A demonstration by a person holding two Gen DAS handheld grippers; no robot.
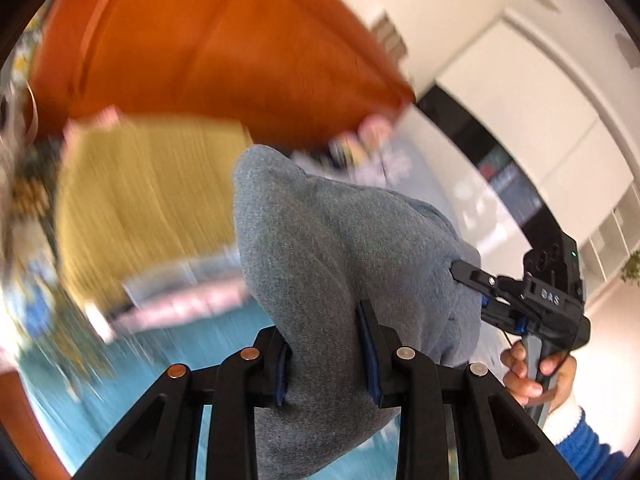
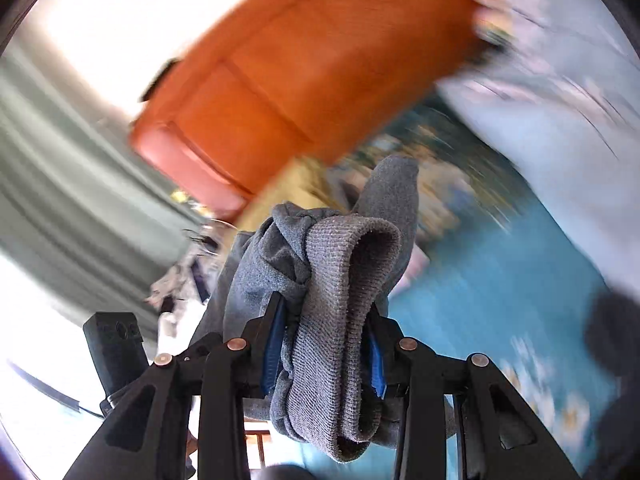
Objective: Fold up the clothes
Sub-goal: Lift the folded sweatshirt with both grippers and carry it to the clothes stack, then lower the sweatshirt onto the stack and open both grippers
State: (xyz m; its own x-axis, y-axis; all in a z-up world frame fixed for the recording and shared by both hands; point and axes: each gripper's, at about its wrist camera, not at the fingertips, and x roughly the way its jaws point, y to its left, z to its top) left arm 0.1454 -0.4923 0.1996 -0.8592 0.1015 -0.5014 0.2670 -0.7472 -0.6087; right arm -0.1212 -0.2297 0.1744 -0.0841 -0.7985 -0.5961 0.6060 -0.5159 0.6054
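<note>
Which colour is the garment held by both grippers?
Grey garment; right wrist view shows it best.

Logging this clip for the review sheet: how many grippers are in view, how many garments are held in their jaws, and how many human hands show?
Grippers: 2, left gripper and right gripper
Held garments: 1, grey sweatshirt, clamped by both
Human hands: 1, right hand on the right gripper's handle
Total: 4
</note>
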